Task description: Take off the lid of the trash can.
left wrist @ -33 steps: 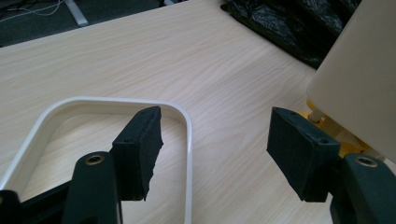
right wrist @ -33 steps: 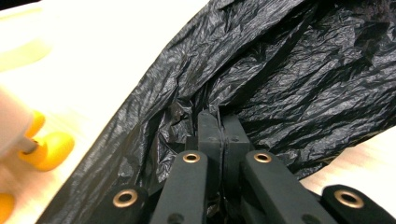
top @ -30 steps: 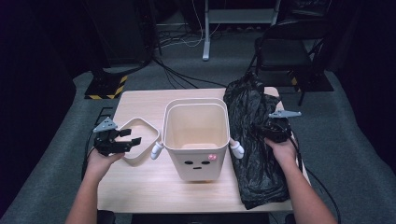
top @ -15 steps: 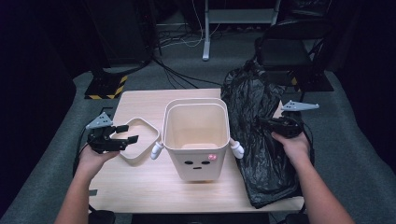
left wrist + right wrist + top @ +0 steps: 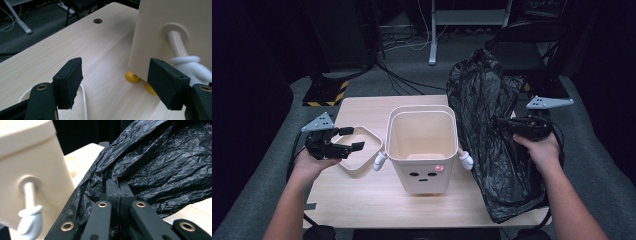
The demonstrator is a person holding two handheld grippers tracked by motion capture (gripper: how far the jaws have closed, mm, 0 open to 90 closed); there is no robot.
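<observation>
On the right of the pale wooden worktop [image 5: 377, 200], my right gripper [image 5: 504, 123] is clamping the crinkled black plastic bag [image 5: 492, 145], lifted beside the empty cream square bin [image 5: 422, 150]. My left gripper [image 5: 349, 139], empty, has just been opening near the cream lid ring [image 5: 364, 162]. Lining the bin is remaining.

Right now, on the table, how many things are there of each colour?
Cream: 2, the bin and the loose rim ring
Black: 1, the plastic bag, pinched in the right gripper
Total: 3
</observation>
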